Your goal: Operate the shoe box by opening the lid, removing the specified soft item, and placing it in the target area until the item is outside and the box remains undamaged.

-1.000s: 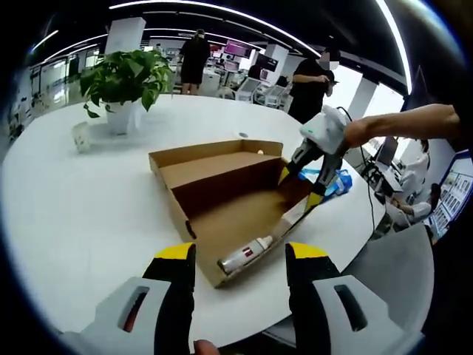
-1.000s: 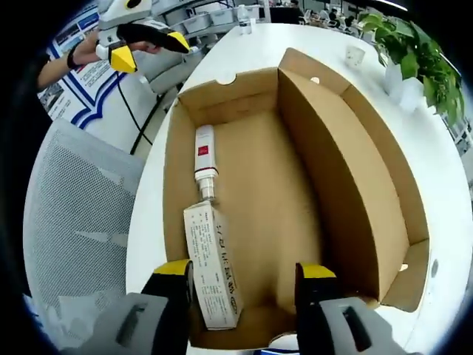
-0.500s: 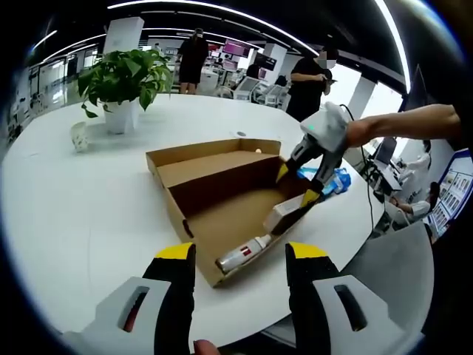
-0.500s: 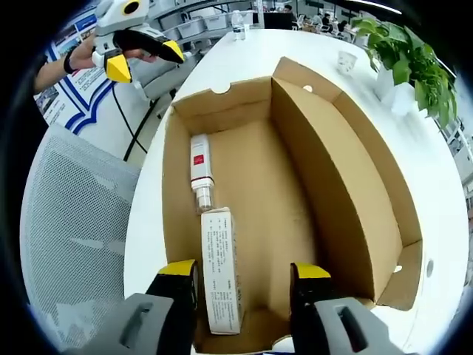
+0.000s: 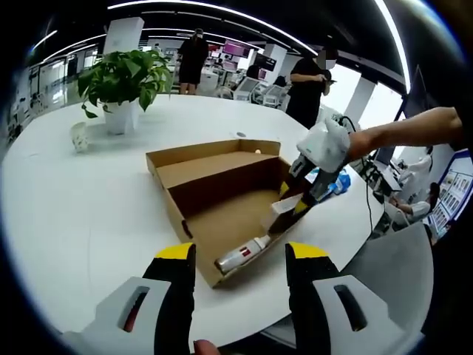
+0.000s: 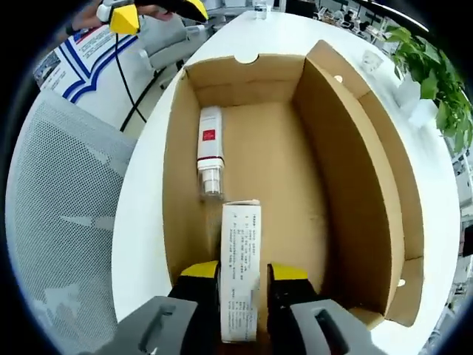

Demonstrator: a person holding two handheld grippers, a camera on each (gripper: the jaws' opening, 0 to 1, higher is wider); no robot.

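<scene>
Brown shoe box (image 6: 347, 185) on a white table (image 5: 74, 214); white carton (image 6: 241, 259) with dark print; white tube (image 6: 211, 148) with red label; yellow-tipped right gripper (image 6: 244, 277).

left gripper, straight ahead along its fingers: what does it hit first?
Likely the near corner wall of the open brown cardboard shoe box, with the white tube with a red label lying just behind it. The left gripper is open and short of the box; depth is uncertain.

A round white table (image 5: 66, 200) carries a potted plant (image 5: 122, 81); a grey mesh chair (image 6: 63, 222) stands beside it.
</scene>
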